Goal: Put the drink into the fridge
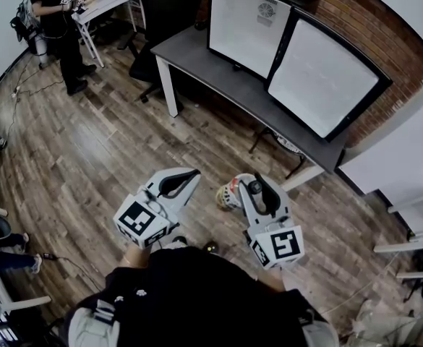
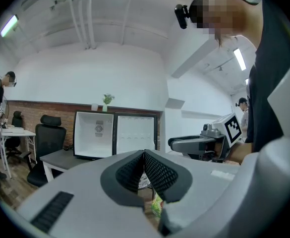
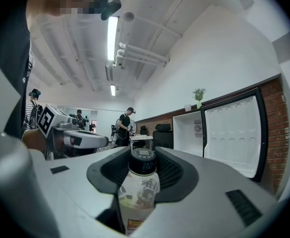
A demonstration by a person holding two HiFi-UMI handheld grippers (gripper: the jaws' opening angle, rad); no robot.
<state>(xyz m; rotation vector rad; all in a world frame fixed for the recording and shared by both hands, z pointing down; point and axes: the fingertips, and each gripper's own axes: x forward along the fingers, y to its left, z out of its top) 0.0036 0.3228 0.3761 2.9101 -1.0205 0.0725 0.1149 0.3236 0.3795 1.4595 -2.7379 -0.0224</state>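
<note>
Drink bottle (image 3: 139,185) is clamped near its neck by the right gripper (image 3: 144,158), cap uppermost, its body hanging below the jaws, slightly tilted. Fridge (image 1: 249,22) stands on the dark desk (image 1: 197,60) at the far side, a little right, well apart from both grippers, so the right one is nearer. Its door (image 1: 319,78) is swung open to the right and its cavity looks bare. Left gripper (image 1: 176,184) hangs just beside, jaws pressed together on nothing. Wooden floor (image 1: 88,150) lies between; mind the desk's near edge and the door
</note>
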